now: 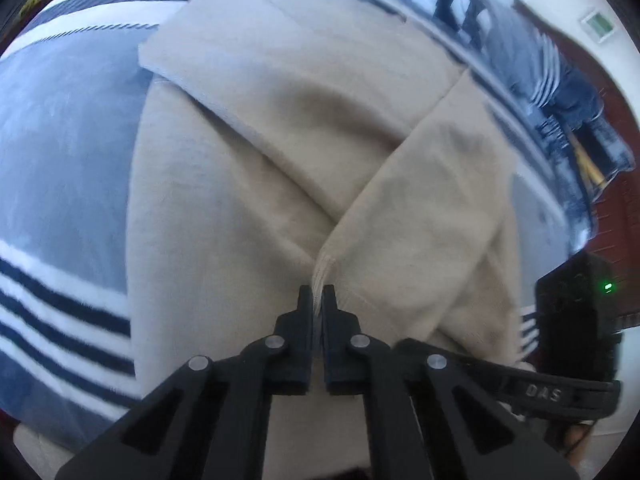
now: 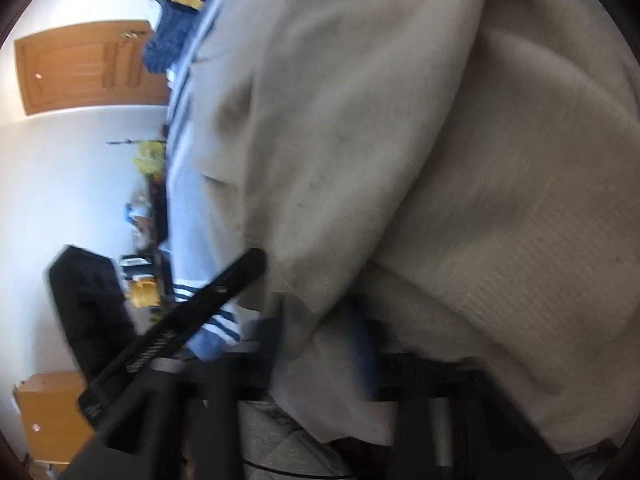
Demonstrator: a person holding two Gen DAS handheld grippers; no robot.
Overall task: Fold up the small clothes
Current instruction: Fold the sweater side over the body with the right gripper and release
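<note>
A: What did the left claw [image 1: 318,294] have?

B: Its two black fingers stood almost together, pinching a thin ribbed edge of the beige garment [image 1: 280,152] between the tips. From that pinch, one fold ran up and to the right, a second fold crossed it from the upper left, and the two overlapped just above the claw.

A: And under the garment?

B: A blue blanket with white and navy stripes [image 1: 60,184], spread over the bed. The garment lay across its middle. Past the far edge there was a heap of dark blue clothes [image 1: 560,92], well apart from the beige one.

A: The right claw?

B: The right claw [image 2: 320,364] was badly blurred and partly buried under beige cloth. Its fingers seemed drawn together with the fabric draped over them, but whether they gripped it I could not tell. The left claw's arm crossed the lower left of that view, and a wooden door [image 2: 88,68] showed behind.
</note>
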